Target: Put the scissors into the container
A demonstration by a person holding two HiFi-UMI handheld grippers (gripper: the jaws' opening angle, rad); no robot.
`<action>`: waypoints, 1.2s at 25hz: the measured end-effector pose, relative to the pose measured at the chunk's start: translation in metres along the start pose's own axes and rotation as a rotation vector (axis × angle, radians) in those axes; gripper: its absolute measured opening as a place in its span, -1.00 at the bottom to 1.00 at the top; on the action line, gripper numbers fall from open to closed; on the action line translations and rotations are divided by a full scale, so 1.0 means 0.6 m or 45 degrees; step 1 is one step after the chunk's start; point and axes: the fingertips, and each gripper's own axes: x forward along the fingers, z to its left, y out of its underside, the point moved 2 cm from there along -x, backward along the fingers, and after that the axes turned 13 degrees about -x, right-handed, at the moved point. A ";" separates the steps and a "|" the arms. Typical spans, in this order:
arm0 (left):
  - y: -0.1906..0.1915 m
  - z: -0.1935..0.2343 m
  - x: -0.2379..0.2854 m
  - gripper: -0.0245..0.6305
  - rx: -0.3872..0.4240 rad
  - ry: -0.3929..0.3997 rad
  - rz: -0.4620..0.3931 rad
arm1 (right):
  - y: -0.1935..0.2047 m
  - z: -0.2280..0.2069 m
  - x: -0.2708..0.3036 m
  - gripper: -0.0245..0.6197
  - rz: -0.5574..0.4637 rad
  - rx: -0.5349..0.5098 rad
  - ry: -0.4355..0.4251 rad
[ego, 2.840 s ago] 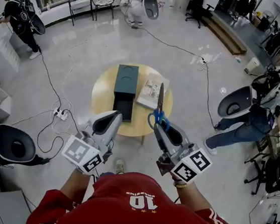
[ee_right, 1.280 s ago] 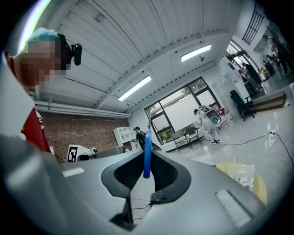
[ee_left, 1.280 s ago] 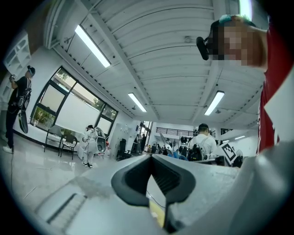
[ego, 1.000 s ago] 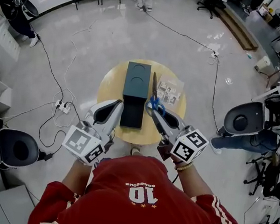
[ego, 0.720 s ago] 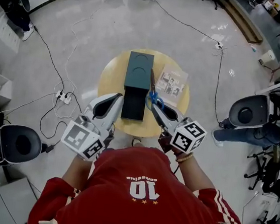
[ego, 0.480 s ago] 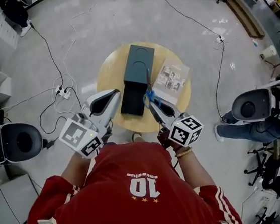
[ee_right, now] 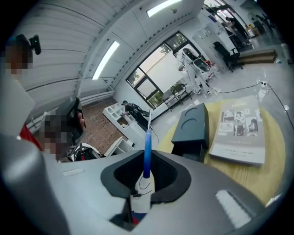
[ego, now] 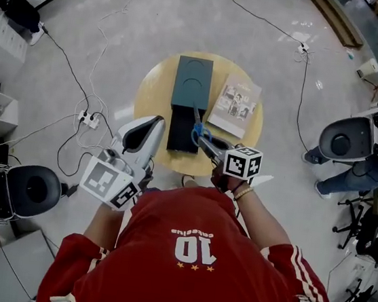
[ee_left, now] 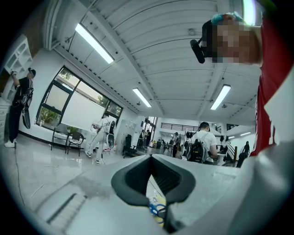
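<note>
The scissors (ego: pixel 197 122) are clamped in the right tool (ego: pixel 207 144) and held above the container's (ego: pixel 192 79) near, open part. The left tool (ego: pixel 157 121) is closed on nothing. Next, lowering inside and release are likely needed.

**Clothing**
- Shirt (ego: pixel 185 263): red, with a white number 10 (ego: pixel 191 248) and a row of small stars printed on it.
- Sleeves (ego: pixel 297 297): red, with white stripes running along the outer side.
- Wristband (ego: pixel 243 193): thin and light-coloured, on the right wrist.
- Head camera (ee_left: pixel 200 43): a black unit worn on the head.

**Hand-held tools**
- Left gripper (ego: pixel 154 121): smooth pale-grey shell, long and tapered. The fingers are lined with black ribbed pads around a dark hollow.
- Left marker cube (ego: pixel 106 181): white faces with black square patterns.
- Right gripper (ego: pixel 204 142): the same grey shell and black lining.
- Right marker cube (ego: pixel 243 164): white with black squares.
</note>
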 end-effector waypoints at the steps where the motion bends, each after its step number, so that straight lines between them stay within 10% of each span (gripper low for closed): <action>1: 0.001 0.004 -0.002 -0.92 -0.001 -0.002 0.002 | 0.013 -0.008 0.009 -0.78 0.027 0.012 0.004; 30: -0.010 0.021 0.012 -0.92 -0.005 -0.035 0.063 | 0.159 -0.103 0.113 -0.77 0.407 0.303 0.089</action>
